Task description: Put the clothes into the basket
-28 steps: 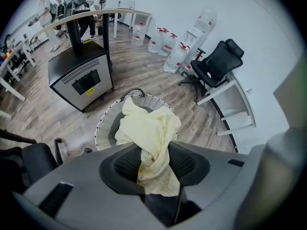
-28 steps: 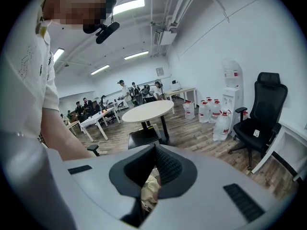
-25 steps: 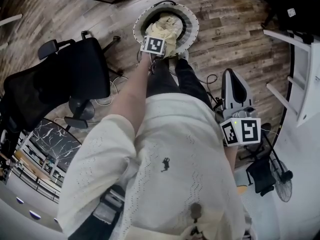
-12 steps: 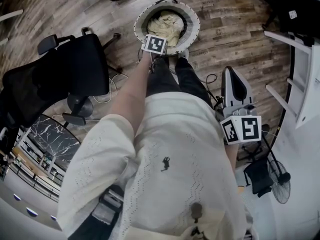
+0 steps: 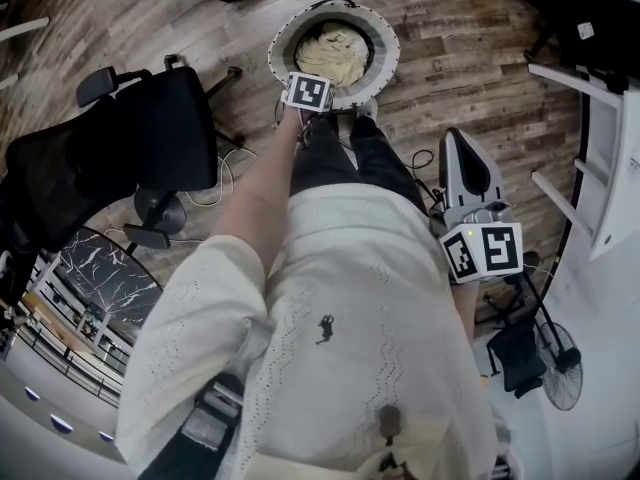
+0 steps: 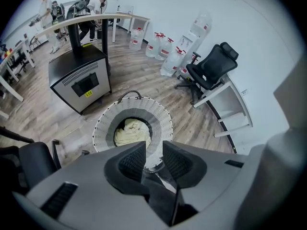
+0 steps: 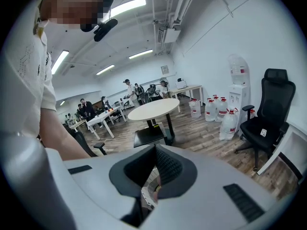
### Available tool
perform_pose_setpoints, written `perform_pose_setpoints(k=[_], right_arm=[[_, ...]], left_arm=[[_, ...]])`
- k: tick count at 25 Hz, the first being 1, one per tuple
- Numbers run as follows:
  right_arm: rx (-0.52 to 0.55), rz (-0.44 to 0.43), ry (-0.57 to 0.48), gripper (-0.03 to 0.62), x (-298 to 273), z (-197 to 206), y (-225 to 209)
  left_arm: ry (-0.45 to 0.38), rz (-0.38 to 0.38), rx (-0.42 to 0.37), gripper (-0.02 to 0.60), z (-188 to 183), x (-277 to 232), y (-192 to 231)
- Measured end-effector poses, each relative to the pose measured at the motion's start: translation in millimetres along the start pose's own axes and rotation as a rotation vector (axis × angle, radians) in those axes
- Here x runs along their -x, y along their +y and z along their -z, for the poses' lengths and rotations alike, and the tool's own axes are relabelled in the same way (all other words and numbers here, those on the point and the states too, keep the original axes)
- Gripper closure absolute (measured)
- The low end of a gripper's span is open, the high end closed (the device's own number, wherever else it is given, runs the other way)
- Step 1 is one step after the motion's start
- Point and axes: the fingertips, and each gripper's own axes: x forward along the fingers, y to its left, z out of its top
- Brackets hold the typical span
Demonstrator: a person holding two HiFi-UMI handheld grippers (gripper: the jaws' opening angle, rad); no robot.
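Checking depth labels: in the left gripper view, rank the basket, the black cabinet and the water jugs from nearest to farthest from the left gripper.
1. Basket, on the floor directly ahead of the left gripper.
2. Black cabinet, beyond the basket, to the left.
3. Water jugs, farthest, lined up along the back wall.

In its own view your left gripper [image 6: 153,152] covers the near rim of the basket [image 6: 165,123], whose wall hides part of the clothes [image 6: 132,131]. In the head view your shirt [image 5: 340,328] blocks the floor beneath you. The people [image 6: 46,8] across the room are too small to make out.
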Motion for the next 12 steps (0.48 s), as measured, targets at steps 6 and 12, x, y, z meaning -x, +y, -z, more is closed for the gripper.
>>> perform_pose_setpoints(k=[6, 12], right_arm=[[0.006, -0.056, -0.013, 0.586, 4.6, 0.4, 3.8], [-0.001, -0.101, -0.020, 0.586, 12.1, 1.2, 5.1]], left_arm=[[-0.068, -0.001, -0.026, 0.484, -5.7, 15.0, -14.1], [-0.164, -0.019, -0.031, 0.555, -7.4, 35.3, -31.1]])
